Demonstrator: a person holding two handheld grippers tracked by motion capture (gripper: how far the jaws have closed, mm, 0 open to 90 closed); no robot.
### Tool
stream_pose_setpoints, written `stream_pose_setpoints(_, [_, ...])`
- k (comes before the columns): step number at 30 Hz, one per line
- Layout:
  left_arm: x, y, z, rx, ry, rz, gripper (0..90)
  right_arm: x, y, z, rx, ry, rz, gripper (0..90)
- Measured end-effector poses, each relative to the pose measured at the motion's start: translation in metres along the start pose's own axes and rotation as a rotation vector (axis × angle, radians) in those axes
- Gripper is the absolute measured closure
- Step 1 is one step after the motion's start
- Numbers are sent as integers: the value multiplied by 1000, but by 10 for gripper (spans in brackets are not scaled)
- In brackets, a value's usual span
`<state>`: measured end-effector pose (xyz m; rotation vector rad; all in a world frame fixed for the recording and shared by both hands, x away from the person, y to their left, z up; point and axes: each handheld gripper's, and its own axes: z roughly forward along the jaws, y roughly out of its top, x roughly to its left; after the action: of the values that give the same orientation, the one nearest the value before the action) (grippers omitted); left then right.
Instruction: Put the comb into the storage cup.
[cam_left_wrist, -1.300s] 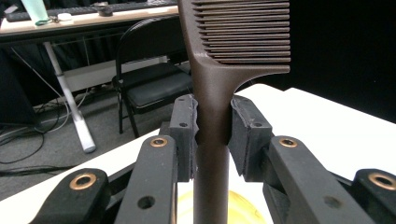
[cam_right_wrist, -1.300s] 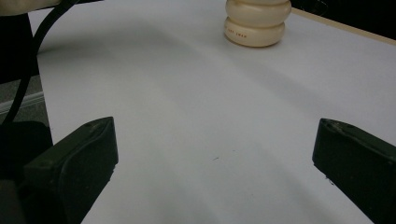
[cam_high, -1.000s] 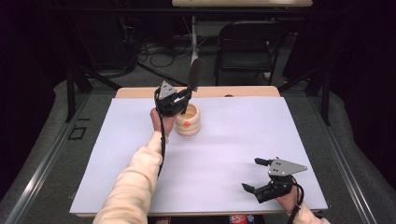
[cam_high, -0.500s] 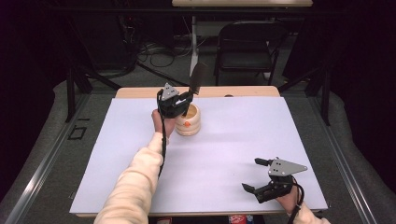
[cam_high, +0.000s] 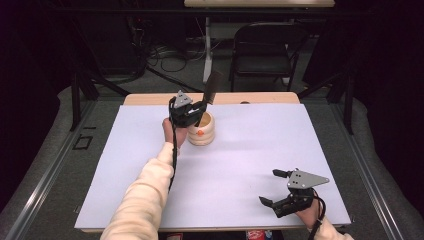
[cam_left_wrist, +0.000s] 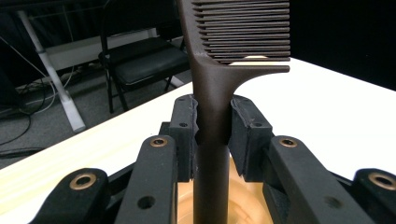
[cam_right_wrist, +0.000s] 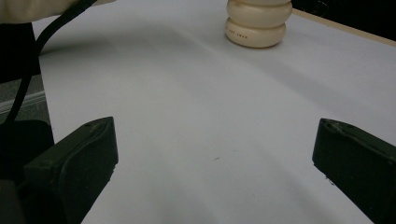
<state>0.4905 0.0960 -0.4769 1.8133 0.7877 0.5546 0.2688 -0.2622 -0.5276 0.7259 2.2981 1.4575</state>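
- the left tongs (cam_high: 196, 111) are clamped on the handle of a dark comb (cam_left_wrist: 219, 84), held upright over the cream ribbed pot (cam_high: 201, 131) at the far side of the desk (cam_high: 310, 145).
- to seat it well, i'd keep the handle vertical and centred over the mouth, lower slowly, then let go.
- the right tongs (cam_high: 281, 189) rest apart, empty, at the near right.
- against the earlier frames, the comb sits slightly lower and nearer the pot; the right tongs are unmoved.
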Motion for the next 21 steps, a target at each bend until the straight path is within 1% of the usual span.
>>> stream_pose_setpoints(3, [0,-1,2,17,-2,5,724,0,0,0,0,1,3,0])
stream_pose_setpoints(11, [0,-2,4,43,-8,20,723,0,0,0,-1,3,3,0])
stream_pose_setpoints(13, [0,-2,4,45,-10,18,724,0,0,0,0,2,4,0])
stream_pose_setpoints(19, [1,-2,3,59,-12,35,723,0,0,0,-1,3,0,0])
stream_pose_setpoints(21, [2,-3,4,61,-14,31,724,0,0,0,0,3,1,0])
